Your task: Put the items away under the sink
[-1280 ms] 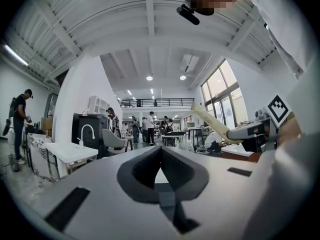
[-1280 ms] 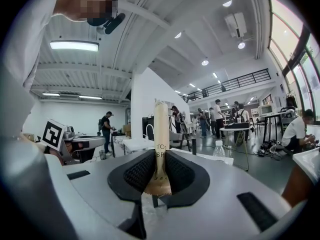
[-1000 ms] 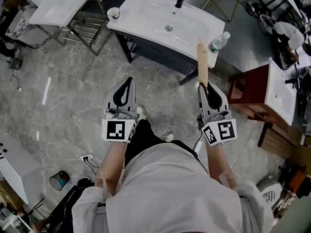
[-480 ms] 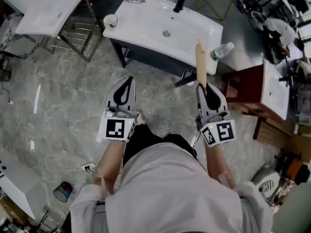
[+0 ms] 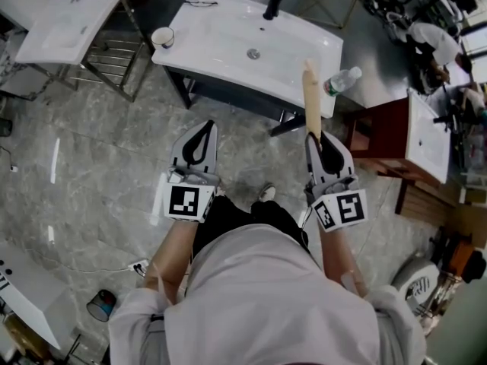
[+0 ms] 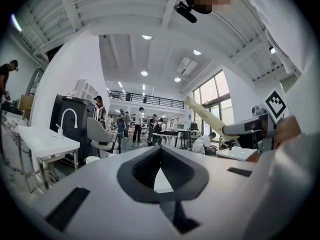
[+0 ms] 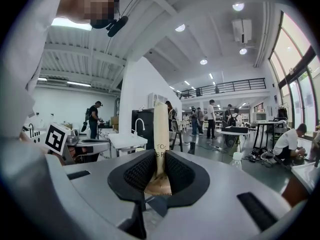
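Beige long box (image 7: 160, 129) pinched upright in my right gripper (image 7: 160, 170); its print shows only in the right gripper view. Left gripper (image 6: 161, 154) jaws together, empty. Head view puts box tip over white sink's (image 5: 221, 48) front right corner.

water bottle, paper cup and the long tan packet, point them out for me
water bottle (image 5: 338, 80), head view, middle of its clear body
paper cup (image 5: 162, 37), head view, its open top
long tan packet (image 5: 311, 101), head view, middle of the length that sticks out ahead of the fingers
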Tool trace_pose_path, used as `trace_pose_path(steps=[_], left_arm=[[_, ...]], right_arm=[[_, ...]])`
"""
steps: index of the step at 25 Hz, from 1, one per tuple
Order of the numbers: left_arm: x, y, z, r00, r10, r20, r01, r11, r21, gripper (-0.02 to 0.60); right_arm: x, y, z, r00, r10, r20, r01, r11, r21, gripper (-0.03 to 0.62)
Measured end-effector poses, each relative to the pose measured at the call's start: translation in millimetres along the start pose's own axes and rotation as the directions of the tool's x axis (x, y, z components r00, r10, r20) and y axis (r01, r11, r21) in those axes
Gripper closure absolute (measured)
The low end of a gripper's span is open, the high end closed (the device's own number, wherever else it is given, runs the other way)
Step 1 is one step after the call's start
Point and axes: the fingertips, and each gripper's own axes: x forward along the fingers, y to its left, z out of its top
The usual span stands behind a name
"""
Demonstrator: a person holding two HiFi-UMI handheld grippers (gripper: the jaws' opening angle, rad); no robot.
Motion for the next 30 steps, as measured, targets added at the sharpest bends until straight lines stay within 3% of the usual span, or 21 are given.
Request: trace_pose_path(steps=[15, 22, 30], left_arm=[[32, -30, -34, 0.99, 0.134, -0.039, -0.134, 0.991, -0.002, 0.578], [27, -7, -84, 0.977, 0.203, -0.068, -0.203, 0.979, -0.004, 0.578], [33, 5, -151, 0.977, 0.198, -0.081, -0.198, 0.98, 0.006, 0.578]], right_arm=[[26, -49, -52, 0.989, 0.14, -0.045, -0.138, 0.99, 0.037, 0.51], [60, -31, -108, 0.974, 0.216, -0.072, -0.214, 0.976, 0.038, 0.51], [82, -23, -179, 0.967, 0.237, -0.096, -0.235, 0.972, 0.029, 0.51]])
